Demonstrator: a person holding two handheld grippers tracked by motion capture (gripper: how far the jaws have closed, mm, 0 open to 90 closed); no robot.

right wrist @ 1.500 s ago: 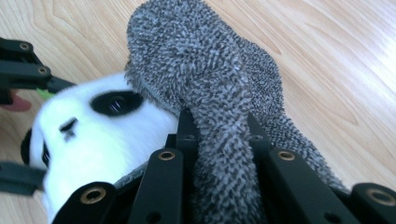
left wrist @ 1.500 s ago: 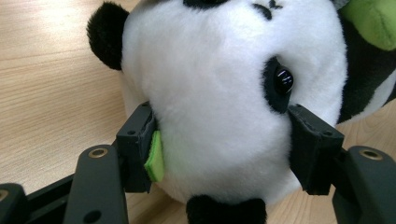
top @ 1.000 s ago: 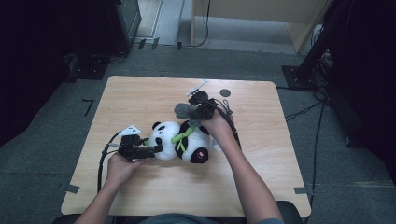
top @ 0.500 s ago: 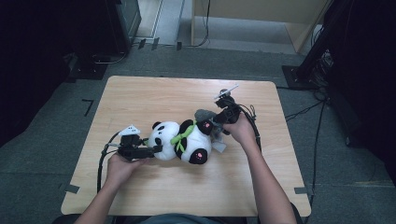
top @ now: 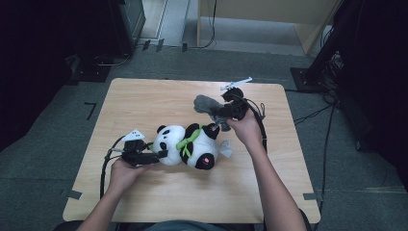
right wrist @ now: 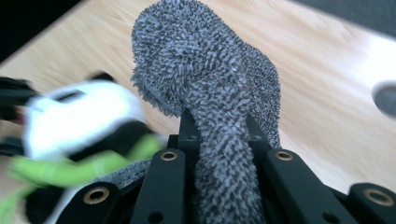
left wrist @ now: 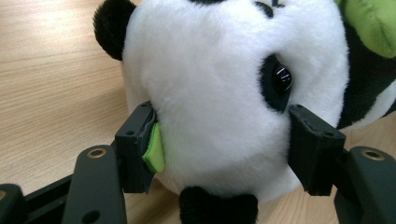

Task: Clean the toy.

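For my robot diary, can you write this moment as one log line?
left gripper: holds white plush panda | right gripper: holds grey fuzzy cloth

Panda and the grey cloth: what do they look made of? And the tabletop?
Panda: soft plush, short white and black pile, with a glossy, probably plastic eye and a green fabric scarf. Grey cloth: looped, nubby pile like microfibre or terry; it bunches limply between the right gripper's jaws. Table: light wood grain, matte, possibly laminate.
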